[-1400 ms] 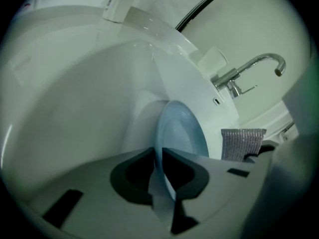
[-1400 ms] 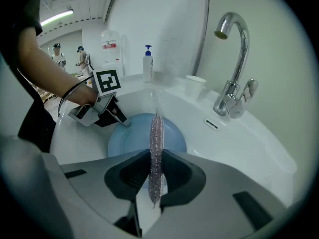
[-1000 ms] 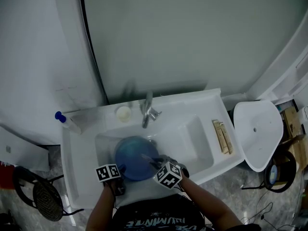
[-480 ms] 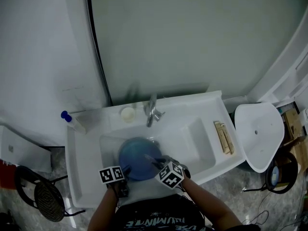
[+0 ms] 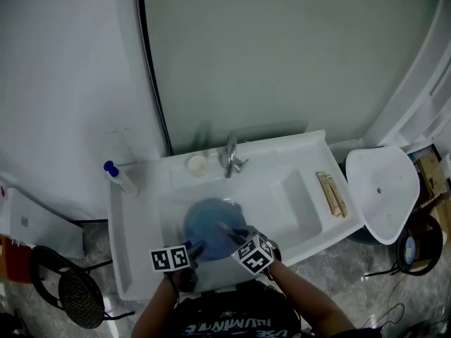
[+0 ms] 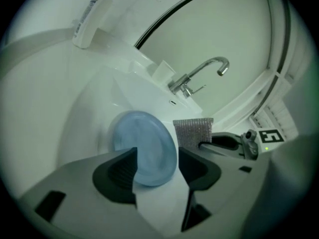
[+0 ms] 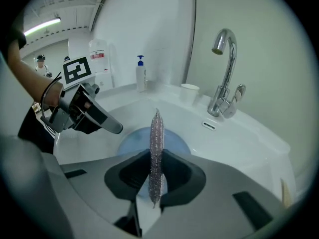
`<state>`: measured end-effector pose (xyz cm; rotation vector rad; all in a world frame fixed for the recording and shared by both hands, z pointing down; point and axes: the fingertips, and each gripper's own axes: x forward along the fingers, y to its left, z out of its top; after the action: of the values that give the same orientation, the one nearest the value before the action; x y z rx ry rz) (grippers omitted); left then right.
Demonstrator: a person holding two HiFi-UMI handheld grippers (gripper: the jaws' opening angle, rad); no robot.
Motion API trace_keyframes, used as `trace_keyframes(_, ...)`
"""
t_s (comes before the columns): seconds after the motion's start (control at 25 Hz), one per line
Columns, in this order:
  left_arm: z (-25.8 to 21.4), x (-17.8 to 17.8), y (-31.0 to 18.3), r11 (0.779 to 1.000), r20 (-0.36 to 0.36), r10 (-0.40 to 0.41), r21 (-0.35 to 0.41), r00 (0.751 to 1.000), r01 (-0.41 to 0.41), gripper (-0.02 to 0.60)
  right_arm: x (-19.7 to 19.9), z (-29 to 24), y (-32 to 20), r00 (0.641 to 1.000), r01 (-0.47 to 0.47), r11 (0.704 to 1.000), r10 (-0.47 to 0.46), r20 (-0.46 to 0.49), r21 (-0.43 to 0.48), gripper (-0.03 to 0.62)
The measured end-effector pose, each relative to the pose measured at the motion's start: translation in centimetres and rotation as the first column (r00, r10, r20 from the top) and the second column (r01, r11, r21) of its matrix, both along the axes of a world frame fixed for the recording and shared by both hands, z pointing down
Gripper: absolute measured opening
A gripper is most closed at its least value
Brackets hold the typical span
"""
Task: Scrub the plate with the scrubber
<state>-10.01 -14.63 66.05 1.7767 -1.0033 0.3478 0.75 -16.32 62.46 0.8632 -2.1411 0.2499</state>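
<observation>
Gripping the silvery mesh scrubber (image 7: pixel 156 148) edge-on between closed jaws, the right gripper (image 5: pixel 231 232) is holding it over the blue plate (image 5: pixel 211 236). The plate is lying in the basin of the white sink (image 5: pixel 296 213), at the lower centre of the head view. Whether mesh is touching plate I cannot tell. The left gripper (image 5: pixel 192 249) is standing with its jaws wide apart at the plate's lower-left rim. In the left gripper view the rim is showing between the pads, and neither pad is pressing on it. A chrome faucet (image 5: pixel 231 159) is rising above the basin, with a small white cup (image 5: pixel 197 165) just left of it. A blue-capped bottle (image 5: pixel 120 179) is standing at the sink's upper-left corner.
</observation>
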Motion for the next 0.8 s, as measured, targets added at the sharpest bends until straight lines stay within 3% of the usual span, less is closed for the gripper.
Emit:
trace_keyframes(0.24,-2.5,-1.2,1.6,0.993,0.019,0.054,0.106,0.998,-0.056,0.232,-0.5,-1.5,0.9,0.996,-0.089,0.994,0.089,0.015,0.057,0.077)
trace_keyframes(0.36,-3.1,-2.7,2.2,0.99,-0.002,0.045,0.131,0.999,-0.044,0.149,-0.8,-2.1,1.6,0.992,-0.125,0.988,0.125,0.014,0.086,0.077)
trace_keyframes(0.52,-4.6,-4.3,1.8,0.976,-0.07,0.022,0.219,0.997,-0.006,0.062,-0.7,-3.0,2.4,0.987,-0.161,0.979,0.162,0.006,0.121,0.077)
trace_keyframes(0.8,-6.0,-5.7,2.4,0.92,0.119,0.057,0.379,0.991,-0.099,0.035,-0.3,-4.1,4.1,0.969,-0.246,0.96,0.244,0.03,0.136,0.077)
